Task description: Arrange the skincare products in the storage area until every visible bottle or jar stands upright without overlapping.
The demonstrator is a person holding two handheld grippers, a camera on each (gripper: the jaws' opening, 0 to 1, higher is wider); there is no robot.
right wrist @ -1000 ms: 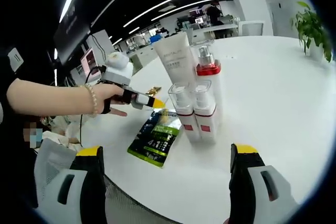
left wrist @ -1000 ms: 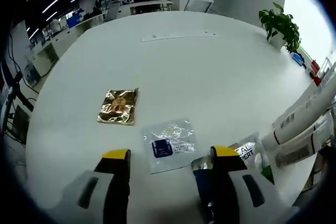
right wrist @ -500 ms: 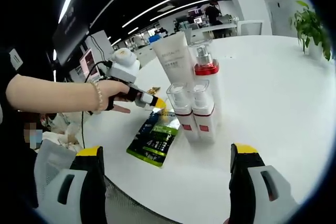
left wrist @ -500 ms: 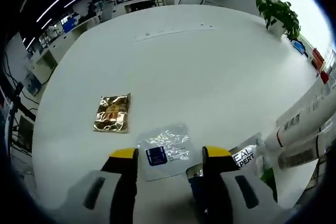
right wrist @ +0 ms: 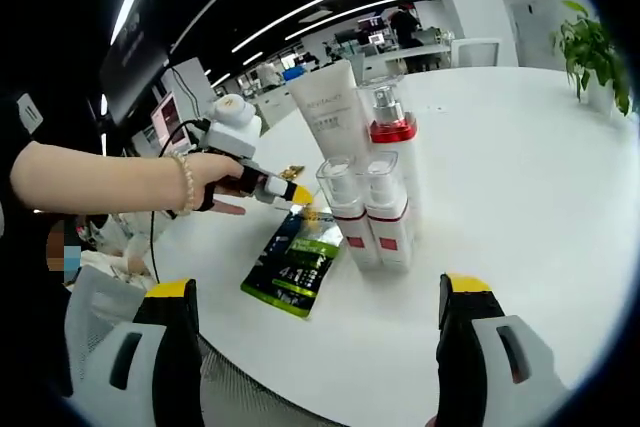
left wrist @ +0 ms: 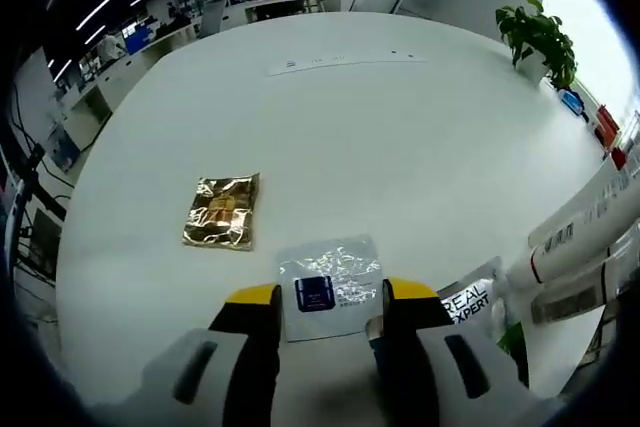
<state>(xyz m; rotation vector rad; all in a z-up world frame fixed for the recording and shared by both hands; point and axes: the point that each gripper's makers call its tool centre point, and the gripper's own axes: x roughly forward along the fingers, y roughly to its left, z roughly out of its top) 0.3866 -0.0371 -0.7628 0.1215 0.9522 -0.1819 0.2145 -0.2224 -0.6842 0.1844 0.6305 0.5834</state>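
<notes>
In the right gripper view, a white tube (right wrist: 335,112), a pump bottle with a red collar (right wrist: 392,152) and two small clear-capped bottles (right wrist: 345,215) stand upright in a tight group on the white table (right wrist: 520,177). A green sachet (right wrist: 295,262) lies flat in front of them. A person's hand holds my left gripper (right wrist: 290,192) just above that sachet's far end. My right gripper (right wrist: 317,287) is wide open near the table edge, holding nothing. In the left gripper view, my left gripper (left wrist: 330,292) hovers over a clear sachet with a blue label (left wrist: 328,282), its jaws narrowed but apart. A gold sachet (left wrist: 223,211) lies to its left.
A white "EXPERT" packet (left wrist: 465,299) and the white tube bodies (left wrist: 575,232) sit to the right of my left gripper. A potted plant (left wrist: 540,32) stands at the far table edge, also the plant (right wrist: 590,47) in the right gripper view. Office desks lie beyond the table.
My left gripper's jaws have drawn closer together over the clear sachet, and its view has shifted slightly. My right gripper has stayed still and wide open.
</notes>
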